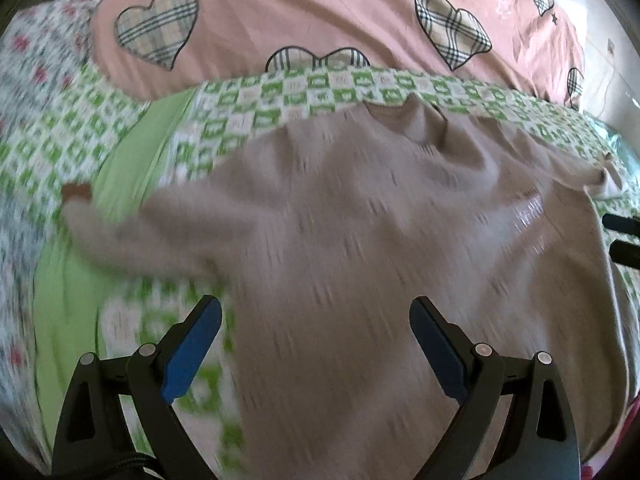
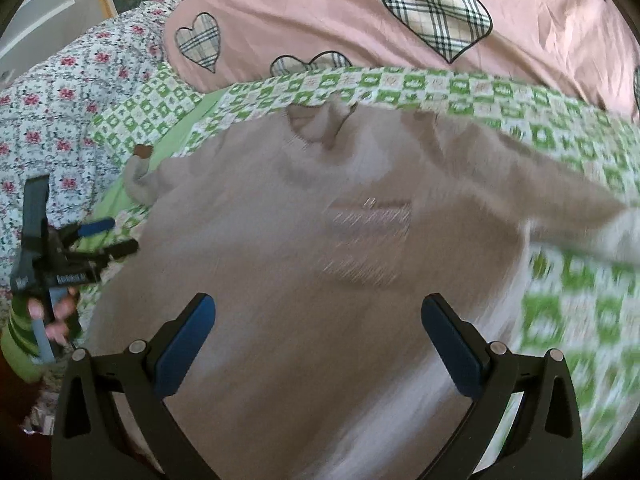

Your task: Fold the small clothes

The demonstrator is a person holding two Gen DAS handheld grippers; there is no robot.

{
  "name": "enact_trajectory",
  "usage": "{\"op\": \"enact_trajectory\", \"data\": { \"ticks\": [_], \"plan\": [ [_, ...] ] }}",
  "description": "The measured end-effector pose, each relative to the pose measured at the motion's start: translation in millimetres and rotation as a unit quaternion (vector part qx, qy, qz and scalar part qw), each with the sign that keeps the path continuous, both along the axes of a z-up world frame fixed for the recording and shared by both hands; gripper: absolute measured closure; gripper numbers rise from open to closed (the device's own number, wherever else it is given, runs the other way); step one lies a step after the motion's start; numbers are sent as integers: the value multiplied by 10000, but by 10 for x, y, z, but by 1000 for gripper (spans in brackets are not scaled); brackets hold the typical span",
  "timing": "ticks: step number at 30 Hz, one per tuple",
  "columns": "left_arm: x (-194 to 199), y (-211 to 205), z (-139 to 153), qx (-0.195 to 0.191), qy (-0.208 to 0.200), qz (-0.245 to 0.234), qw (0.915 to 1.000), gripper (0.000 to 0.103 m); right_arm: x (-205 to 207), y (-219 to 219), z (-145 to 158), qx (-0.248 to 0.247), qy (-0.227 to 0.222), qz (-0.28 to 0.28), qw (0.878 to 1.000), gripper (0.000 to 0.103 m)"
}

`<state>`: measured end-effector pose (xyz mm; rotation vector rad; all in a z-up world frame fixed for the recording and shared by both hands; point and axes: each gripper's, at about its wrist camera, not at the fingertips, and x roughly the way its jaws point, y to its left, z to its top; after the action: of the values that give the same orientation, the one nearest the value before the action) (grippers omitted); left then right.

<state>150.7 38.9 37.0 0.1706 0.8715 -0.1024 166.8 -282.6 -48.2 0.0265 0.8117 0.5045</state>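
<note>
A beige long-sleeved top (image 1: 360,208) lies spread flat on a green-and-white checked sheet (image 1: 280,92), neckline at the far side, sleeves out to both sides. It also shows in the right wrist view (image 2: 304,240), with a shiny print (image 2: 368,236) on the chest. My left gripper (image 1: 316,316) is open and empty above the top's lower left part. My right gripper (image 2: 318,312) is open and empty above the top's lower middle. The left gripper also shows in the right wrist view (image 2: 116,236), open, at the top's left edge. Both views are motion-blurred.
A pink quilt with plaid hearts (image 1: 320,16) lies bunched behind the sheet; it also shows in the right wrist view (image 2: 360,12). A floral bedspread (image 2: 60,92) lies at the left. A plain green strip (image 1: 132,168) runs under the left sleeve.
</note>
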Motion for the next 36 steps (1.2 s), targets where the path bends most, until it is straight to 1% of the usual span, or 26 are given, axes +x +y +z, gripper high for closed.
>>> {"op": "enact_trajectory", "data": {
  "ticks": [3, 6, 8, 10, 13, 15, 18, 20, 21, 22, 23, 24, 25, 26, 27, 28, 30, 32, 34, 36],
  "plan": [
    [429, 39, 44, 58, -36, -201, 9998, 8, 316, -76, 116, -46, -93, -23, 9999, 5],
    [929, 63, 34, -39, 35, -483, 9988, 8, 707, -166, 165, -99, -144, -97, 9998, 7],
    [1254, 72, -14, -61, 120, -621, 9980, 8, 933, -197, 195, -146, -186, -135, 9996, 8],
    [1596, 110, -89, -85, 248, -652, 9975, 8, 1202, -223, 220, -311, -245, -228, 9990, 9],
    [1960, 150, -164, -220, 368, -727, 9964, 8, 1592, -277, 209, -356, -173, -322, 9987, 14],
    [2140, 164, -214, -309, 443, -827, 9951, 8, 1830, -298, 202, -353, -135, -389, 9985, 17],
    [2372, 122, -255, -423, 547, -1012, 9925, 8, 2184, -267, 175, -363, -13, -340, 9988, 24],
    [2450, 74, -304, -455, 671, -1131, 9903, 8, 2314, -207, 92, -420, 110, -227, 9988, 31],
    [2495, 51, -358, -438, 749, -1181, 9892, 9, 2372, -166, 49, -465, 175, -145, 9987, 36],
    [2509, 18, -377, -459, 786, -1234, 9882, 14, 2417, -127, 1, -526, 232, -51, 9983, 41],
    [2523, -6, -412, -469, 844, -1304, 9867, 27, 2448, -81, -61, -622, 323, 29, 9975, 45],
    [2519, -28, -452, -414, 878, -1362, 9859, 33, 2464, -40, -118, -866, 344, 52, 9956, 59],
    [2483, -56, -466, -312, 791, -1434, 9860, 44, 2466, -33, -148, -1020, 322, 28, 9943, 77],
    [2426, -86, -456, -244, 664, -1552, 9854, 68, 2450, -37, -158, -1106, 292, 6, 9934, 86],
    [2388, -107, -451, -212, 621, -1620, 9846, 81, 2430, -53, -154, -1092, 285, -9, 9936, 95],
    [2354, -135, -439, -160, 569, -1640, 9847, 89, 2392, -86, -134, -1043, 253, -46, 9942, 96],
    [2296, -163, -404, -26, 356, -1556, 9872, 92, 2307, -133, -65, -1054, 60, -202, 9942, 97],
    [2270, -140, -336, 52, 157, -1345, 9908, 94, 2250, -189, 27, -1033, -144, -379, 9938, 97],
    [2282, -92, -213, -29, -31, -1131, 9936, 94, 2209, -249, 165, -1001, -394, -613, 9923, 97],
    [2337, -79, -133, -59, -167, -937, 9954, 94, 2247, -274, 270, -953, -515, -778, 9911, 98]
  ]
}}
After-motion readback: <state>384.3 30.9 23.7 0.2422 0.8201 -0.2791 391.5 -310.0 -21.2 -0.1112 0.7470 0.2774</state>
